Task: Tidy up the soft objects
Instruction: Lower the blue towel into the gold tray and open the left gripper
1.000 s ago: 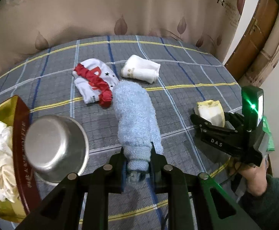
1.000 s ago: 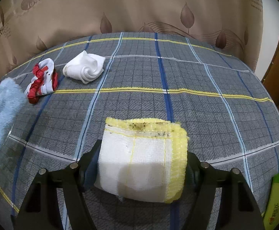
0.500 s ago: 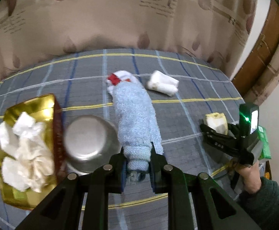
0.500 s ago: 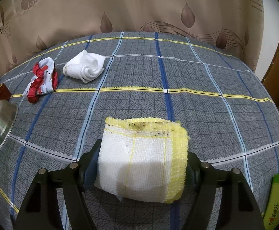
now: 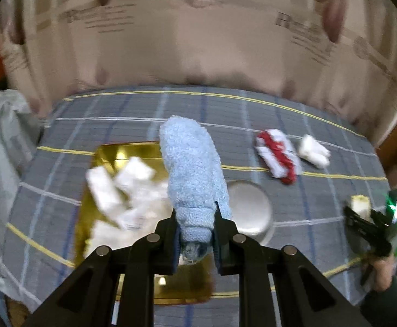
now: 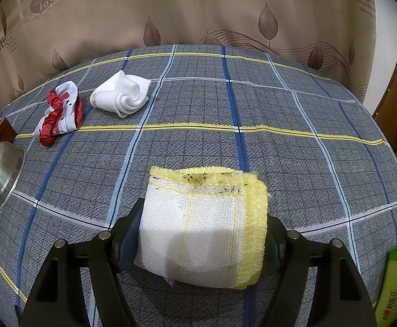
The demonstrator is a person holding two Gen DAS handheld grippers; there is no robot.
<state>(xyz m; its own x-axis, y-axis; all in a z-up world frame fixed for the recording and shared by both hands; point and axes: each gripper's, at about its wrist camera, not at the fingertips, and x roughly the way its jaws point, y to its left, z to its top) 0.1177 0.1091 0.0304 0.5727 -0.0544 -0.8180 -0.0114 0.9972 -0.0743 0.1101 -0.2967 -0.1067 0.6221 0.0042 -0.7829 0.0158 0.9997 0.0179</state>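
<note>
Plaid bedding (image 6: 294,141) carries everything. My left gripper (image 5: 195,234) pinches the blue sock (image 5: 193,174) over the gold box (image 5: 108,160), ready to drop it in. My right gripper (image 6: 202,241) clamps the yellow-edged cloth (image 6: 206,226) nearby, its turn next, I'd judge.

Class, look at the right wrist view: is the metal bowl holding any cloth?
No. The metal bowl sits empty beside the red-and-white cloth.

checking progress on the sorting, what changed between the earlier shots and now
The left claw, shut on the blue towel, has swung left: the gold tray of white cloths, earlier at the view's left edge, now lies right below the towel. Nothing was let go. The right claw stays put around the yellow-edged cloth; the red-and-white sock, the white sock and the steel bowl have not moved.
</note>
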